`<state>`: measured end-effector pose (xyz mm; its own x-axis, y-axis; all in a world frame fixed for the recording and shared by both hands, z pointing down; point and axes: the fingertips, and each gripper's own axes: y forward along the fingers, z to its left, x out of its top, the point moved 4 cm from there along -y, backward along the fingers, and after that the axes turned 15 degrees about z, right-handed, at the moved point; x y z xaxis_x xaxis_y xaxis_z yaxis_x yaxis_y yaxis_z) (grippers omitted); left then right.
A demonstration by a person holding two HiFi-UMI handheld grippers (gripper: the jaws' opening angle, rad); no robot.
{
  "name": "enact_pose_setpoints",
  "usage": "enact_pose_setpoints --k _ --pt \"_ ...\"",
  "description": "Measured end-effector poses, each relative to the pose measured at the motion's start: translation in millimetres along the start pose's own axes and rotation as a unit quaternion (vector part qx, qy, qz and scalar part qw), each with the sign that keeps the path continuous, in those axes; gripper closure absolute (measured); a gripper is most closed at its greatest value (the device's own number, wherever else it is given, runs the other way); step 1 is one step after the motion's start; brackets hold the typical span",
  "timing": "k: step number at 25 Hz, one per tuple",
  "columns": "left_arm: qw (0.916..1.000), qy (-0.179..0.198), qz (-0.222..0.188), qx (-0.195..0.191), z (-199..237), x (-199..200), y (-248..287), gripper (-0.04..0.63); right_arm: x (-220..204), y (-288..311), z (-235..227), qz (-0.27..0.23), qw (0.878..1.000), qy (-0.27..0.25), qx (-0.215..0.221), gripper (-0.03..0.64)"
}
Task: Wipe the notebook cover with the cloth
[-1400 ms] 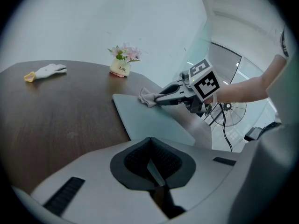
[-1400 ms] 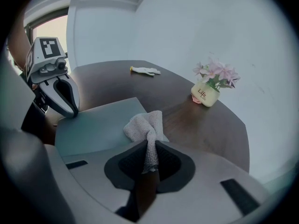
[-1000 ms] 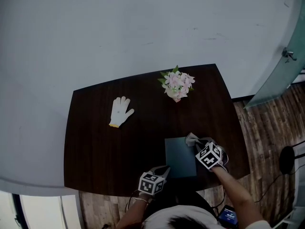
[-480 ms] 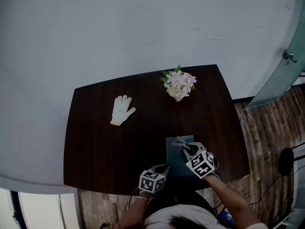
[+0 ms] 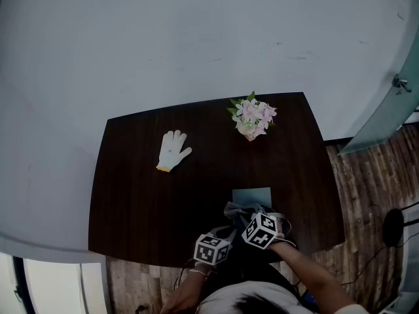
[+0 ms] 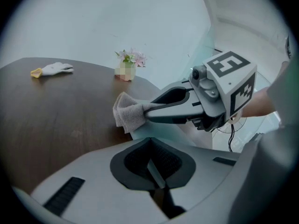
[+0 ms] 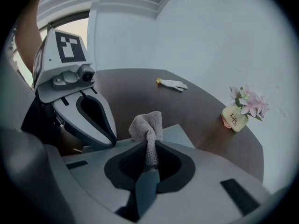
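Observation:
A teal notebook (image 5: 253, 196) lies near the front edge of the dark table (image 5: 137, 195). My right gripper (image 5: 239, 214) is shut on a grey cloth (image 5: 234, 209), which rests on the notebook's near left part. In the right gripper view the cloth (image 7: 146, 127) sticks up out of the shut jaws, over the notebook (image 7: 175, 135). My left gripper (image 5: 227, 233) sits at the table's front edge just left of the notebook, jaws shut with nothing seen between them. From the left gripper view, the right gripper (image 6: 145, 110) holds the cloth (image 6: 127, 115) at the notebook's (image 6: 156, 133) edge.
A white glove (image 5: 173, 150) lies at the back left of the table. A small pot of pink flowers (image 5: 253, 118) stands at the back right. A pale wall rises behind the table; wooden floor (image 5: 373, 195) and a glass panel (image 5: 386, 103) are to the right.
My right gripper has dragged the cloth from the notebook's far right corner across the cover to its near left part. The left gripper has stayed put.

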<state>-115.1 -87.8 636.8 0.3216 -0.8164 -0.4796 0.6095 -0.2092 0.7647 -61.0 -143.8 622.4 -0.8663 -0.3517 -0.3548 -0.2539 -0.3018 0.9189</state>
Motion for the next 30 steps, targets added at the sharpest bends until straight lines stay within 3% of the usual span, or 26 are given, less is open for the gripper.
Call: enact_pose_setpoints --k 18,30 --pt "0.9995 0.029 0.010 0.008 -4.4 -4.8 3.5 0.577 -48.2 -2.2 -11.5 0.039 0.999 0.025 -0.022 0.571" --pt "0.9986 0.045 0.022 0.013 -8.6 -5.0 4.5 0.577 -89.6 -14.2 -22.3 0.047 0.995 0.084 -0.039 0.571"
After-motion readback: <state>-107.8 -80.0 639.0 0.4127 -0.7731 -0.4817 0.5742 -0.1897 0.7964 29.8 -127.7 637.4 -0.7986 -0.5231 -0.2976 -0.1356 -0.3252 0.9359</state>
